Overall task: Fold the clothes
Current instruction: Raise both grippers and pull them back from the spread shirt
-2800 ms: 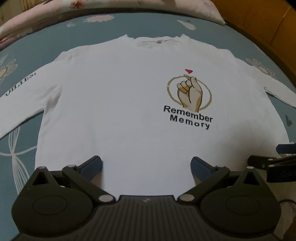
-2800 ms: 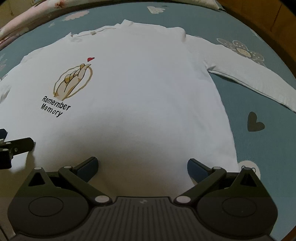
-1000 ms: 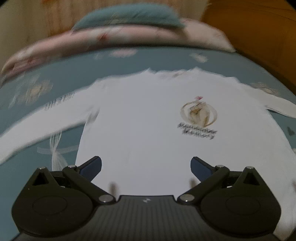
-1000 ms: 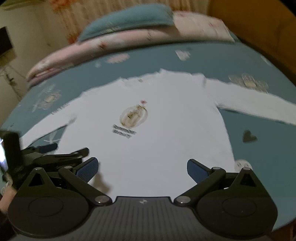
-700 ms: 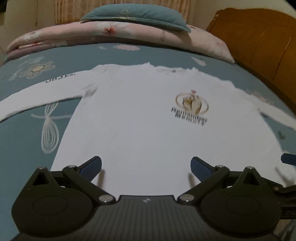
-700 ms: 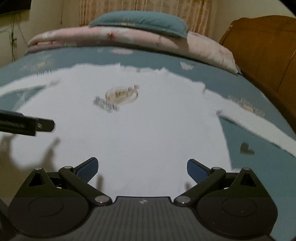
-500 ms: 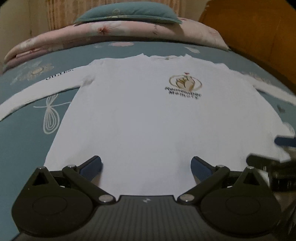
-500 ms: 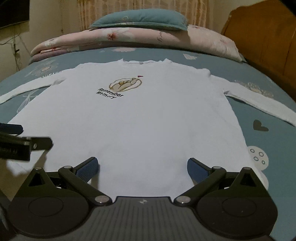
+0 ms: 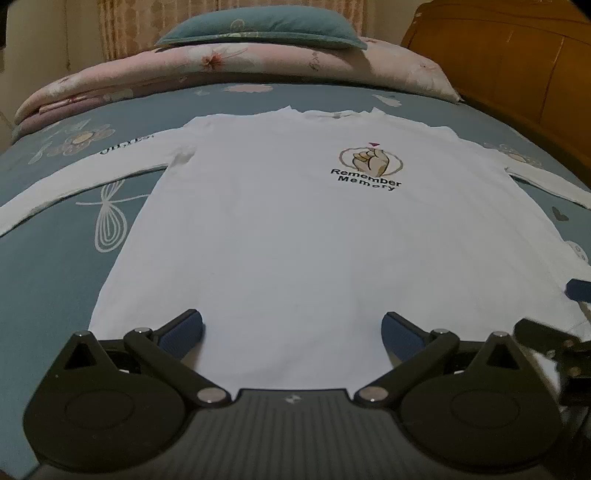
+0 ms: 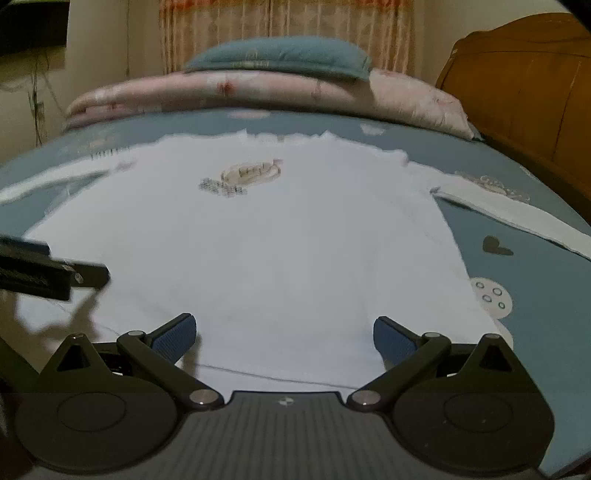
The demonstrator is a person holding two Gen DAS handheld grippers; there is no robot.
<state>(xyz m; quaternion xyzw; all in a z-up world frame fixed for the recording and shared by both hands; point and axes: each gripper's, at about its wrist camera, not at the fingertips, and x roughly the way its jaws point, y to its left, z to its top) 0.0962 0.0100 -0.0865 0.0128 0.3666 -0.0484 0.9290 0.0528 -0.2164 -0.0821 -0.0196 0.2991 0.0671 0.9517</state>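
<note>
A white long-sleeved shirt [image 9: 295,229] with a "Remember Memory" hand print [image 9: 369,168] lies flat and face up on the bed, sleeves spread to both sides. My left gripper [image 9: 291,330] stands open over the shirt's hem, left of middle, with nothing between its fingers. In the right wrist view the same shirt [image 10: 258,243] looks blurred, and my right gripper [image 10: 284,334] stands open over the hem near the right corner. Each gripper shows at the edge of the other's view: the right one [image 9: 569,332], the left one [image 10: 48,273].
The teal patterned bedsheet [image 9: 51,266] surrounds the shirt. A folded pink quilt [image 9: 229,62] with a teal pillow [image 9: 258,27] on top lies at the far end. A wooden headboard [image 9: 517,59] rises on the right. Curtains [image 10: 288,26] hang behind.
Both grippers have pulled back and dropped low toward the shirt's hem, then settled there. Their jaws stayed open. The shirt has not moved.
</note>
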